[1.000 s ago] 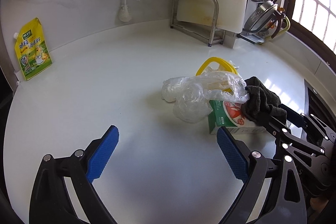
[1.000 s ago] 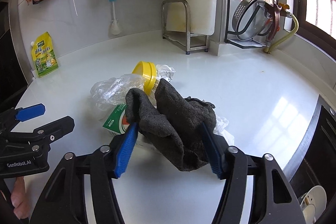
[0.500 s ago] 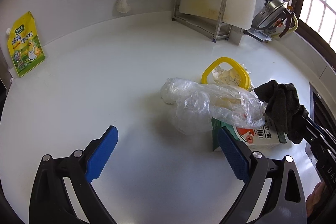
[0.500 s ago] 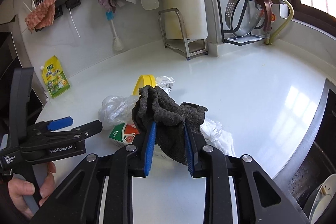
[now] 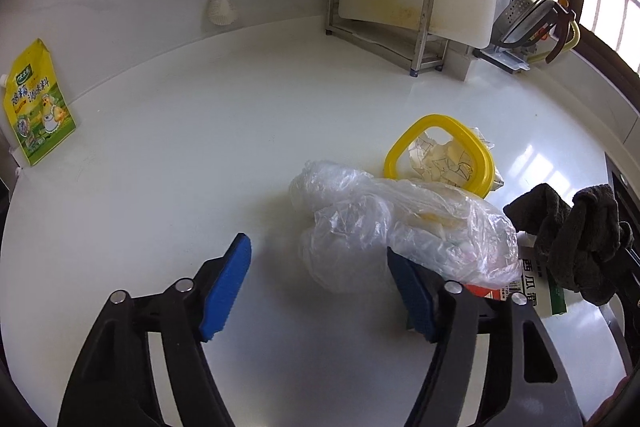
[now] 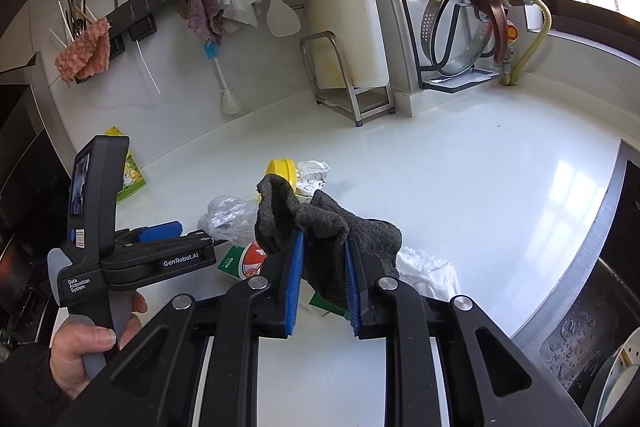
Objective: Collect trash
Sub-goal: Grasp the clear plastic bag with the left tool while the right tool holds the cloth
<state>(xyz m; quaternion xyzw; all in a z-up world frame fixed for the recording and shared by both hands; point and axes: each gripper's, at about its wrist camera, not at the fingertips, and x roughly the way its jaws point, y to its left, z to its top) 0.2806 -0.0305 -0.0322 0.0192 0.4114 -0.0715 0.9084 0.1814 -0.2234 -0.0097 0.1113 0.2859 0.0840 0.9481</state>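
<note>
Two grippers work one heap of trash at the lower centre of both views. Right gripper: its jaws have just been closing and now stand narrow, the blue pads pinching a dark grey rag between them; a second ago the rag lay loose between wide jaws on the heap, whereas now it is raised clear of the white table and hangs from the pads (in the left wrist view it appears at the right edge). Left gripper: its jaws have just been closing from full width to a middling gap, yet nothing is pinched; the crumpled clear plastic bag sits just ahead of the right-hand pad and partly over it, with bare table between the pads.

Remaining trash, unmoved: a green-and-red carton beneath the bag, a yellow-rimmed container with crumpled paper inside, behind the bag, and white tissue at the lower right of the heap in the right wrist view. A yellow seasoning pouch leans on the wall at far left, well apart.

Judgement: the rag is secured and ready to carry off; the bag is likely the next pick, and the left gripper seems offset too far left to catch it.
</note>
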